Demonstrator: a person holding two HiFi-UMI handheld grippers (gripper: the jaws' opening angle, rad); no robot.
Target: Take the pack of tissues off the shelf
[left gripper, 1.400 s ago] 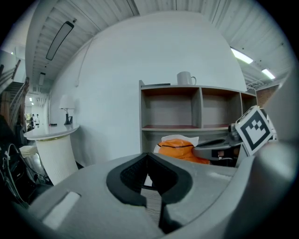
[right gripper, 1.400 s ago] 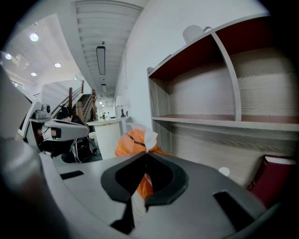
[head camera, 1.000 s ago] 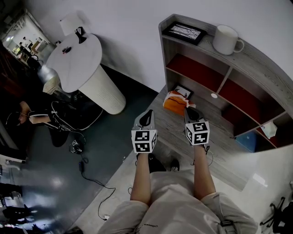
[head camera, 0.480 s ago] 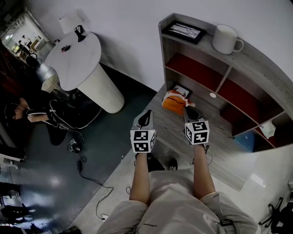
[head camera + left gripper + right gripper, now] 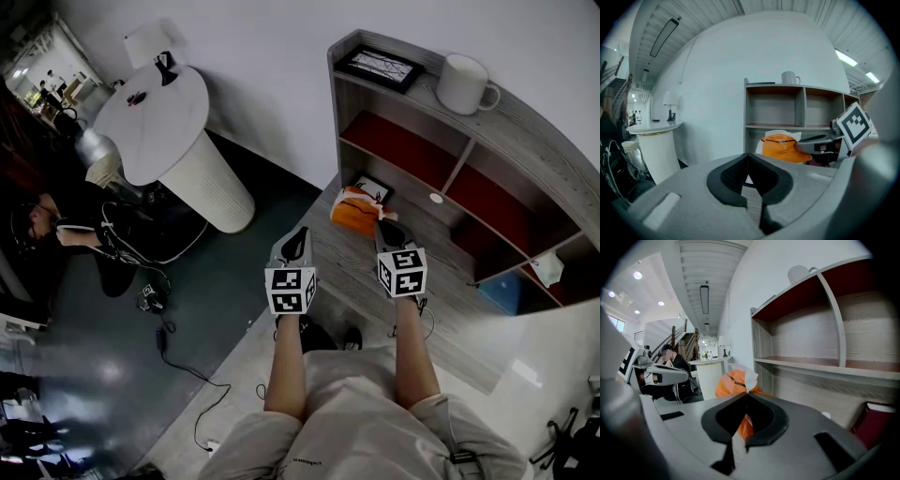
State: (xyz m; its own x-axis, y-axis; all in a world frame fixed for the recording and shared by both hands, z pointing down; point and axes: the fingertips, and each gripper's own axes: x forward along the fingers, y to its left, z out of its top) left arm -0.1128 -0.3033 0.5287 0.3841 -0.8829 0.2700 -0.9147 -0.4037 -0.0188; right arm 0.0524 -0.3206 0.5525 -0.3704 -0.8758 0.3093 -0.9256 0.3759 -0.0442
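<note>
The pack of tissues is orange with white tissue sticking out of its top. It hangs in front of the low left part of the grey wooden shelf. My right gripper is shut on the pack's near side, and in the right gripper view orange wrapper shows between the jaws. My left gripper is shut and holds nothing, level with the right one and to its left. From the left gripper view the pack sits to the right, with the right gripper on it.
On top of the shelf stand a white mug and a picture frame. A small framed card lies behind the pack, and a blue box sits low on the right. A white round table and a seated person are to the left.
The right gripper has drawn the orange pack slightly leftward, away from the shelf, uncovering more of the framed card behind it. The left gripper has hardly moved.
</note>
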